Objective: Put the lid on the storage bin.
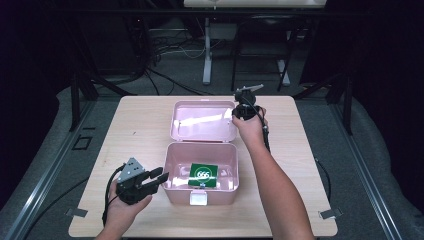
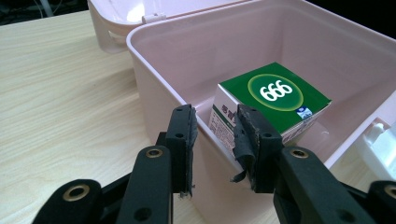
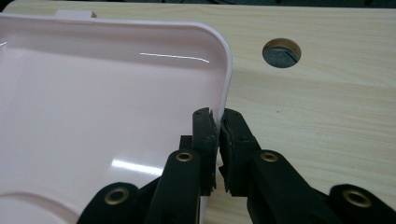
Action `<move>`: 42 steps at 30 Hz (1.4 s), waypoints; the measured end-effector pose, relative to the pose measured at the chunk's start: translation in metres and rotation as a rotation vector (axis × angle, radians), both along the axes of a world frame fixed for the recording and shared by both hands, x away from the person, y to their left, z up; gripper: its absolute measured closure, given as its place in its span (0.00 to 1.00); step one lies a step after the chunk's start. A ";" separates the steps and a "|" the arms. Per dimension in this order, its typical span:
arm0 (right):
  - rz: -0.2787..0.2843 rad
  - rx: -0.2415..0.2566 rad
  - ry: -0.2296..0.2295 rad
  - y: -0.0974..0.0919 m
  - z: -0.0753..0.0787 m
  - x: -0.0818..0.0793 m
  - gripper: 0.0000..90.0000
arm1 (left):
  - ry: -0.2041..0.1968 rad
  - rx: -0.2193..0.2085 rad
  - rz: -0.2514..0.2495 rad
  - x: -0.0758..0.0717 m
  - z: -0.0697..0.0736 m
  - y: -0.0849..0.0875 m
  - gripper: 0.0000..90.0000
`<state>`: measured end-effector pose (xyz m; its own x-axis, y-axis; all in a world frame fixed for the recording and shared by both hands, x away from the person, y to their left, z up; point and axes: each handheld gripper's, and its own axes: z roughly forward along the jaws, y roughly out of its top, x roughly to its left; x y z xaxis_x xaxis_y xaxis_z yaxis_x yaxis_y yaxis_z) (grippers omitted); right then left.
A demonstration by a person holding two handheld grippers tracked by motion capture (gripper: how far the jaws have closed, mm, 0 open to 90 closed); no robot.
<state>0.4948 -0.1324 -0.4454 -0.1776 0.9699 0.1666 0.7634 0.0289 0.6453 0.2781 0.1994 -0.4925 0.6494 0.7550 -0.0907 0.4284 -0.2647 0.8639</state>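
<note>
I pinch the open lid [image 3: 107, 116] by its side rim with my right gripper [image 3: 217, 135], jaws nearly shut on it. The pink box [image 1: 201, 170] sits near the table's [image 1: 130, 130] front edge, green carton [image 2: 271, 100] already inside. My left gripper [image 2: 215, 140] straddles the box wall, jaws part-open, not visibly pressing; closing the lid remains.

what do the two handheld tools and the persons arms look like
Both tools are black, with two flat jaws, worn dark pads and brass-coloured rivets. The left tool carries a grey three-cornered plate and a black cable; the right tool has these too. The forearms are bare, no sleeves.
</note>
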 end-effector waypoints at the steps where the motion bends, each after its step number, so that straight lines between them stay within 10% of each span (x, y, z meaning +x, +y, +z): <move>1: 0.000 0.003 -0.007 0.000 0.002 -0.001 0.95 | -0.001 0.000 0.000 0.000 0.000 0.000 0.75; 42: 0.090 0.022 -0.209 -0.009 0.049 -0.053 0.96 | -0.007 0.002 0.011 0.000 -0.001 -0.001 0.75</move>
